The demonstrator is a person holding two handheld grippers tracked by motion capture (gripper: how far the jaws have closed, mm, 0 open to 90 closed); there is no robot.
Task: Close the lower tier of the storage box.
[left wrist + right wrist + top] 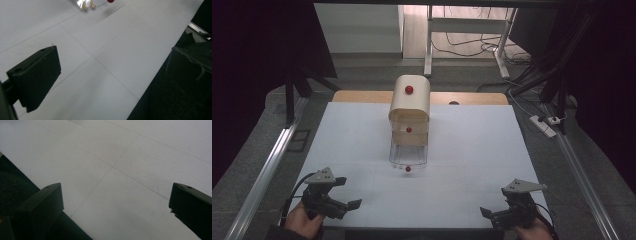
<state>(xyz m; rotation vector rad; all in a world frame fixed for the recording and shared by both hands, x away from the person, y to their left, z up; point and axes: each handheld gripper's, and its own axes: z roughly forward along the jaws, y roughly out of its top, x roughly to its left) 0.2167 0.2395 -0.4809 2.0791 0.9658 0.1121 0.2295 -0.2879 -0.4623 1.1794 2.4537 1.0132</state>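
At the bottom edge of the high view, the left tongs [343, 192] and the right tongs [493, 212] sit in the person's hands at the lower left and lower right corners, each with its 2 black jaws apart and nothing between them, resting low over the white counter [472, 145], which reads as a ready pose before any reach. The small drawer cabinet [409, 120] with 3 red knobs stands at centre frame, well apart from both tongs; its clear bottom drawer [408, 159] is drawn out toward the person, likely so it can be reached from the front.
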